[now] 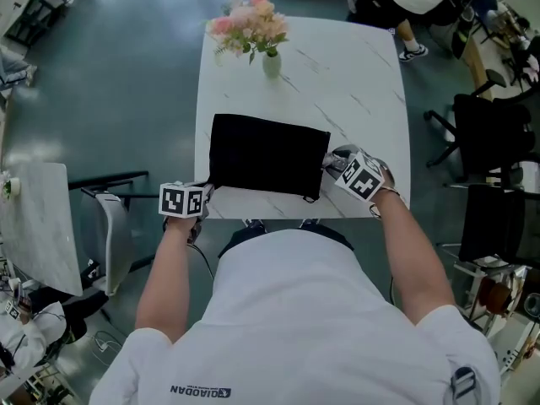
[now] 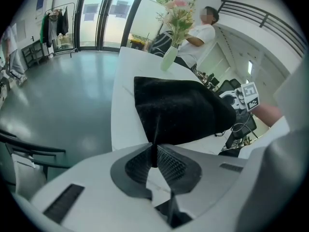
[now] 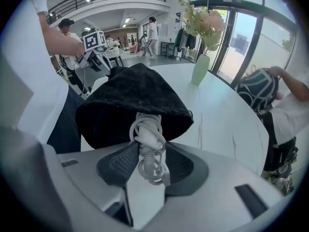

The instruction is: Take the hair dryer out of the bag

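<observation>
- Head view: the black bag (image 1: 266,154) lies flat on the white worktop (image 1: 363,83), close to my edge. A vase (image 1: 271,62) of flowers stands well beyond it.
- My left hand-held gripper (image 2: 154,153) is pinched together on a thin fold of the bag's cloth at its left end.
- My right hand-held gripper (image 3: 150,161) is clamped on a coiled white cord (image 3: 147,134) that pokes out of the bag's mouth at the right end.
- I cannot see the hair dryer itself. I judge it sits inside the bag, behind the cord, where the cloth bulges.
- The bag looks soft and limp, so I expect it to drag along with anything pulled out. The left pinch has to anchor it.
- The cord is springy, and its loops could slip or unwind between the pads.
- The dryer is likely rigid, smooth and far heavier than its cord. I would use the cord only to coax it to the mouth, then take hold of the handle.
</observation>
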